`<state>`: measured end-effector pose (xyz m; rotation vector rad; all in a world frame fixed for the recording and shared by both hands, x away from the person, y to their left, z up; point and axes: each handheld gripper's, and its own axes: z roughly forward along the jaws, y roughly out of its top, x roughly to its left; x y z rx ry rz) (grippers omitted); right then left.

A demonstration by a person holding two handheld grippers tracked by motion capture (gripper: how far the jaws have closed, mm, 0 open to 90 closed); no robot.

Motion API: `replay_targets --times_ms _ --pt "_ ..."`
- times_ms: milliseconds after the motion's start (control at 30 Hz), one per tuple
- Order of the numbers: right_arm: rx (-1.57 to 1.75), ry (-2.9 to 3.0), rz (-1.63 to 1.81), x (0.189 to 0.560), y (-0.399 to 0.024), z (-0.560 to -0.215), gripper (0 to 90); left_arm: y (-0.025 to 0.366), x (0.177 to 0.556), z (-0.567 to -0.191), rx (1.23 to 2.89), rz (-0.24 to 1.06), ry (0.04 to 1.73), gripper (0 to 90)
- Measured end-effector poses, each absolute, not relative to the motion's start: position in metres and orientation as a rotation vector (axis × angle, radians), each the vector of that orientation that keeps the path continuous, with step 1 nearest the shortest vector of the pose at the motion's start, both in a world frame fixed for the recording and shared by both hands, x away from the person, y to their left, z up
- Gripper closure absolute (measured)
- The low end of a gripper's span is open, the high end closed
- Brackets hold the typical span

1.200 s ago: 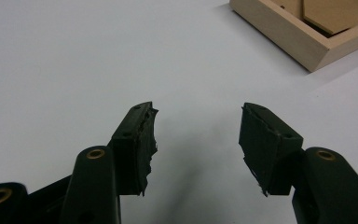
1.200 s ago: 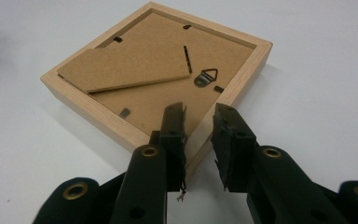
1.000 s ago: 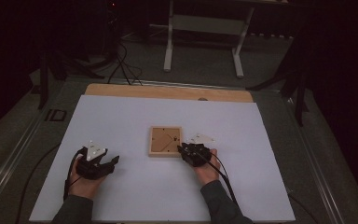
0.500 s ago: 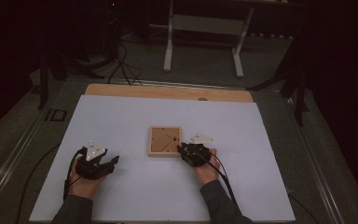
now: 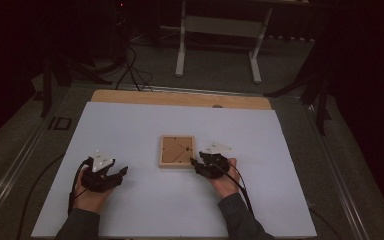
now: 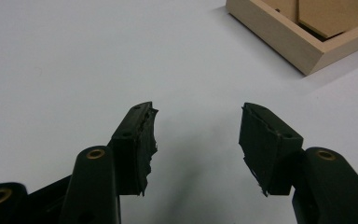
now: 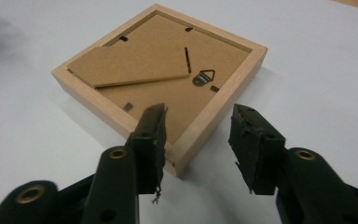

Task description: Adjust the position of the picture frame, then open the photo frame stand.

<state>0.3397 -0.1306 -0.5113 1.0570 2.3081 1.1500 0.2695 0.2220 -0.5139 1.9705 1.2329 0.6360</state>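
Right gripper (image 7: pixel 198 149) jaws have just been opening and now stand spread astride the near corner of the square light-wood picture frame (image 7: pixel 163 79), pads clear of the wood, so I read this as a release or re-grip; next it must either back off or close squarely on the rail. Left gripper (image 6: pixel 196 140) is spread on nothing, well left of the frame. The frame lies face down, mid-sheet on the white table cover (image 5: pixel 130 130); being square it has no long axis, stand flap toward its far-left corner.
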Motion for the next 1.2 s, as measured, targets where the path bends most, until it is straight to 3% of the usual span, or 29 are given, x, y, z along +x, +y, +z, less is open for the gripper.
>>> replay_targets --times_ms 333,833,1200 --pt "1.027 2.342 1.056 0.333 -0.141 -0.502 41.5 0.221 0.270 -0.514 1.978 0.635 1.227 45.0" --pt "1.006 2.349 1.070 0.325 -0.145 -0.507 42.8 0.218 0.270 -0.514 1.977 0.617 1.215 44.9" --pt "0.984 2.351 1.070 0.325 -0.146 -0.505 45.8 0.194 0.267 -0.501 2.005 0.583 1.121 44.5"
